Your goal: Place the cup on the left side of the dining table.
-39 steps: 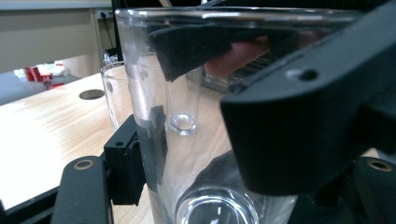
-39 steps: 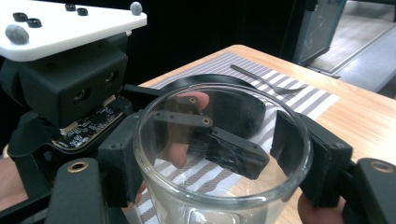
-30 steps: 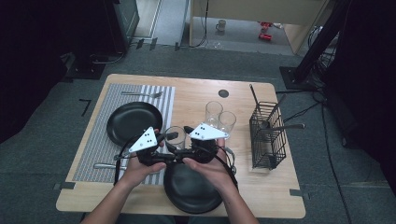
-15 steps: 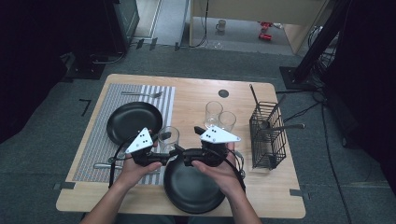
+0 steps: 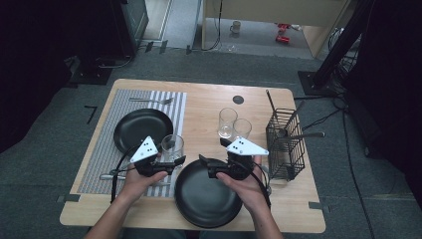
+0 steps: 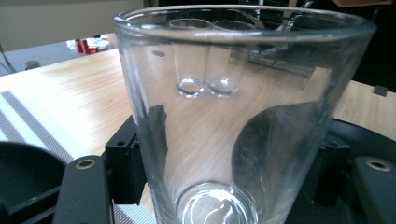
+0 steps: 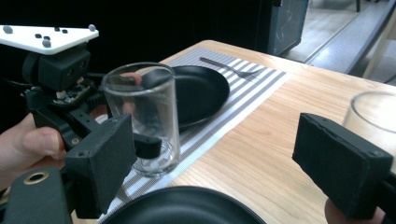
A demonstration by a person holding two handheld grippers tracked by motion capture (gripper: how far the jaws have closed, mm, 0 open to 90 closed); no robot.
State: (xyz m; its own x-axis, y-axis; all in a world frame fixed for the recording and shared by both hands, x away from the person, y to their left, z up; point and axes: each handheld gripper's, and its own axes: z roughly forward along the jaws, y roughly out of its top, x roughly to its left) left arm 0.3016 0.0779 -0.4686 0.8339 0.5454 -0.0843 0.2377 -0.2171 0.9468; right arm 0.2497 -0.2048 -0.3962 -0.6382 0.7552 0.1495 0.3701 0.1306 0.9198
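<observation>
Glass [image 5: 172, 147] clamped in left hand-held gripper [image 5: 175, 162]; right one [image 5: 203, 163] open, empty.

Clear glass [image 5: 172, 147], black plates [image 5: 142, 129], grey-and-white striped placemat [image 5: 107, 149].

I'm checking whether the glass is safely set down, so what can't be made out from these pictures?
- High view: glass base, hidden behind left gripper.
- Left gripper view: glass base cut off by bottom edge; pad contact unclear.
- Right gripper view: right gripper blocks the glass foot partly.
</observation>
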